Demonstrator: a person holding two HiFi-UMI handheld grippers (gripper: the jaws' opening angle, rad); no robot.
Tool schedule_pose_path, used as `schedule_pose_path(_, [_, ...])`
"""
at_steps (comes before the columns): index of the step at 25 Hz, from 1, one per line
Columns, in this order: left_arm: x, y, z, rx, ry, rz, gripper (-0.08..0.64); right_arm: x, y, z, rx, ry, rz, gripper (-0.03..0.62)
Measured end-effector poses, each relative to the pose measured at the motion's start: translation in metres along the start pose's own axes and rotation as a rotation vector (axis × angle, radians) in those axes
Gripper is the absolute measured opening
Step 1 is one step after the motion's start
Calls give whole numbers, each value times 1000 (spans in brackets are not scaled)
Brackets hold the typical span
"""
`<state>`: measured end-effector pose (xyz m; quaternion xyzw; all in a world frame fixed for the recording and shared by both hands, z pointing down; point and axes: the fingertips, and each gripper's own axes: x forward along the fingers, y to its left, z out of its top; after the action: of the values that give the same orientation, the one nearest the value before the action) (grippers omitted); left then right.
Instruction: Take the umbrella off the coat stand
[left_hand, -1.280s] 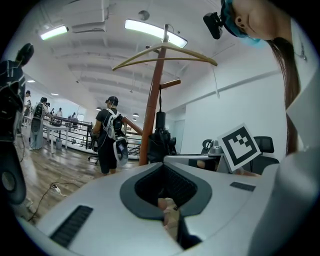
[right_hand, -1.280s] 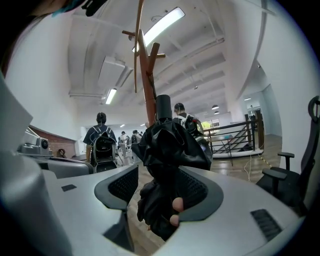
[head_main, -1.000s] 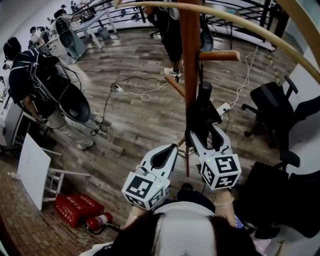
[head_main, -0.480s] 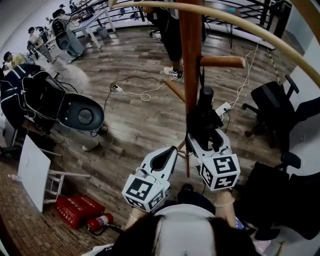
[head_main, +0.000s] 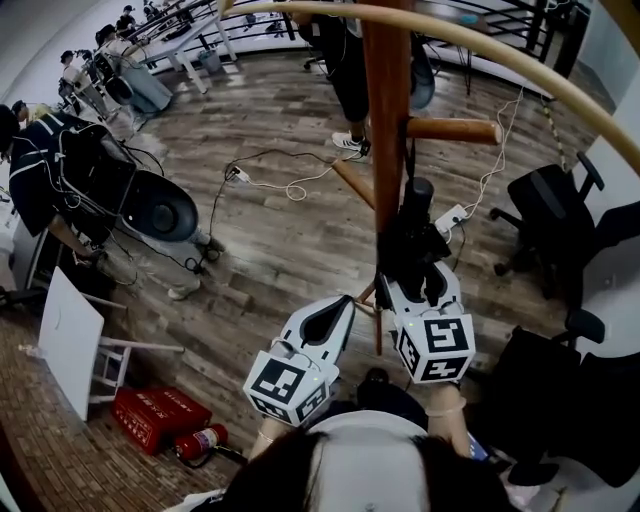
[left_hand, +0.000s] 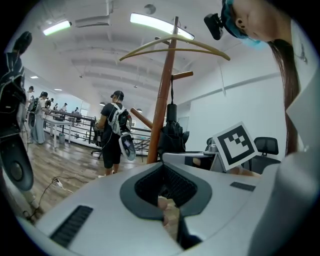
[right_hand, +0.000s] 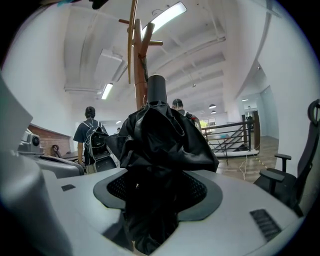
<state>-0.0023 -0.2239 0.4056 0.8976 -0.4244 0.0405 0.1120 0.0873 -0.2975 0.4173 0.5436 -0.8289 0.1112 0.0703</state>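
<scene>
From the head view, the left hand-held gripper (head_main: 345, 300) is closed with nothing in it, low and left of the wooden coat stand (head_main: 385, 120). The right hand-held gripper (head_main: 415, 285) stands wide around the lower end of the folded black umbrella (head_main: 410, 235), which hangs by its strap under a peg (head_main: 450, 131). A red box (head_main: 155, 415) lies on the floor beside a fire extinguisher (head_main: 200, 441); its print is too small to read. The left gripper view shows its jaws together and empty, with the umbrella beyond against the pole. The right gripper view shows the umbrella's cloth between jaws that have just been closing slightly, the pads partly bare.
</scene>
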Motion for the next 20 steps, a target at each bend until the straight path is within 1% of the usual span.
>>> schedule_pose_path(5, [-4, 4, 3, 6, -4, 14, 9, 0, -1, 2, -15, -18, -9, 256])
schedule_pose_path(14, [-9, 6, 6, 18, -14, 23, 9, -3, 0, 4, -17, -44, -40, 248])
schedule_pose_path(20, [-10, 4, 9, 25, -22, 13, 9, -11, 1, 16, -26, -86, -49, 247])
